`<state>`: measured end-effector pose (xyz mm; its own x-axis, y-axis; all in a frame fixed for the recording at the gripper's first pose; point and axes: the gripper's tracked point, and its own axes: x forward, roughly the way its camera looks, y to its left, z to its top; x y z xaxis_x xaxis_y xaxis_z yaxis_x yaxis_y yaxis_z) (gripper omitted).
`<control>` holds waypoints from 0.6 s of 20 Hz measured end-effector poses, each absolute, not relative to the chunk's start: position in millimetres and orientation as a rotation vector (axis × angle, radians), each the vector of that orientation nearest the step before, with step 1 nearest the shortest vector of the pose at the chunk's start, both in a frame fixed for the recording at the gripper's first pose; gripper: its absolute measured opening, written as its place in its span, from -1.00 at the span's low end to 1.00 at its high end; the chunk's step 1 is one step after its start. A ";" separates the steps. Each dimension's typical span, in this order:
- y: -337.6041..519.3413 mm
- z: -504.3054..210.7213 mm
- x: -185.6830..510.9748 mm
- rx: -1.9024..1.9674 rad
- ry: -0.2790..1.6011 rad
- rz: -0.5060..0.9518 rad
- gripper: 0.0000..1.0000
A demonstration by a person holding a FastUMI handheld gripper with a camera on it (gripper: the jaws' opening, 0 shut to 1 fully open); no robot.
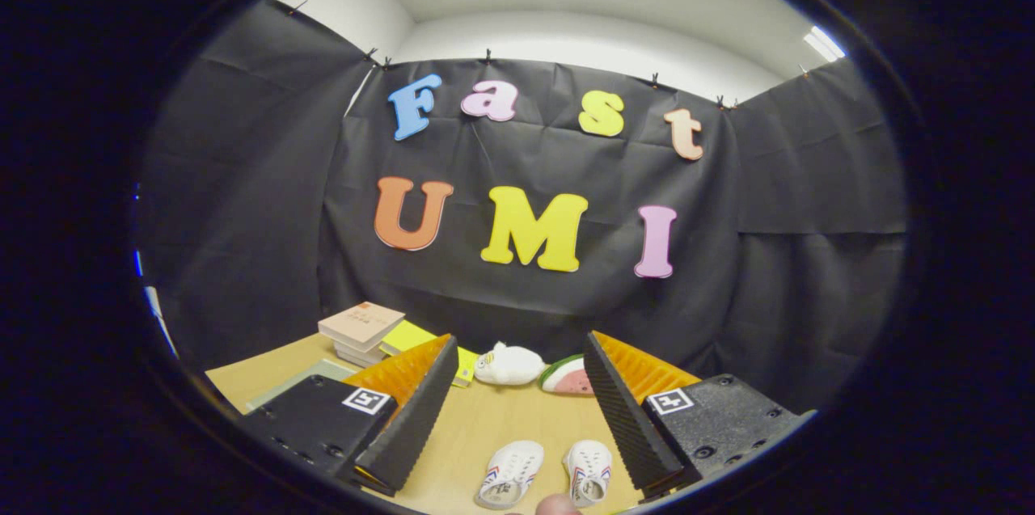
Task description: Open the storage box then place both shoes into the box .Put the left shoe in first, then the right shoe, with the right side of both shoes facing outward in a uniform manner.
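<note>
1. Stack of books [361, 331] sits on the counter [493, 426] left of and beyond the shoes, out of the working lane
2. Left shoe [509, 473] lies just beside the right shoe [588, 471], toes away from the camera, likely paired so for picking in order
3. Hand-held gripper [517, 410] hangs above the shoes with fingers spread wide, gripping nothing; a white plush toy [508, 364] and watermelon slice toy [566, 376] lie beyond the shoes
4. Storage box: I cannot tell where it is
</note>
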<state>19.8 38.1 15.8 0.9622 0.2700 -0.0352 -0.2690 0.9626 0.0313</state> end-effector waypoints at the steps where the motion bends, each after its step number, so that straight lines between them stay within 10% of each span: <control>1: 40.4 11.6 19.6 0.030 0.058 0.300 0.99; 12: 84.1 -49.3 9.3 0.184 0.233 0.674 0.99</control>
<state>9.3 84.1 -49.3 0.7567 0.6355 -0.1535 -0.5944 0.7665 0.2432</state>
